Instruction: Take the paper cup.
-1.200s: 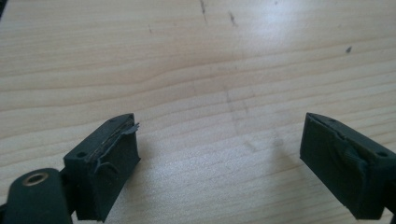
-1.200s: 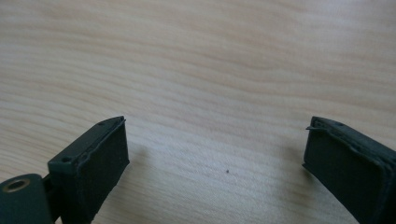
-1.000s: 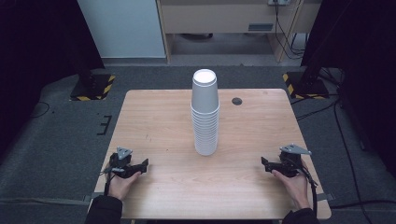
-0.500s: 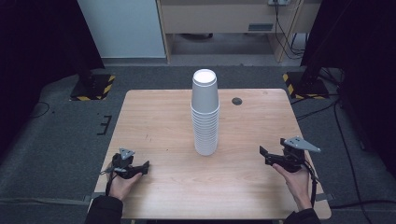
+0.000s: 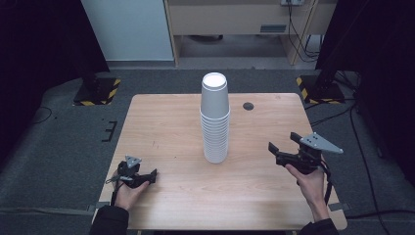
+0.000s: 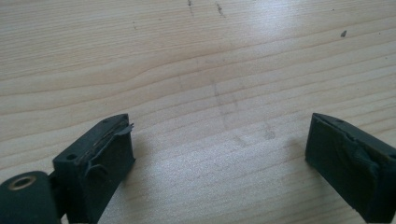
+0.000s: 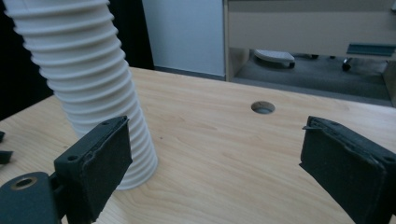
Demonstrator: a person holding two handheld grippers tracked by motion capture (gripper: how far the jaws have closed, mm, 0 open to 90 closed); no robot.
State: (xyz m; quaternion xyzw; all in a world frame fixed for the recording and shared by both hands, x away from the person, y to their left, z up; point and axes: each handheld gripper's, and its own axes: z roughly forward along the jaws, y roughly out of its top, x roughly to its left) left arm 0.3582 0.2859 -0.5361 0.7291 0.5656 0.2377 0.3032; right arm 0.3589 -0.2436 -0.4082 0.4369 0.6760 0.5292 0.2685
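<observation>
Near the bench's front left corner the left tongs rest low on the wood, jaws apart and empty. At mid-bench stands a tall stack of white cups, and toward the right edge the right tongs hover, jaws apart, aimed at it. This looks like the approach; the next move probably calls for closing gently on the top cup without toppling the stack.

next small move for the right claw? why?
Probably carry the right claw up and in toward the top of the cup stack. Its jaws stand wide open with nothing between them, it is already lifted and aimed at the stack, and the uppermost cup sits highest and free. The left claw rests low on the table.
</observation>
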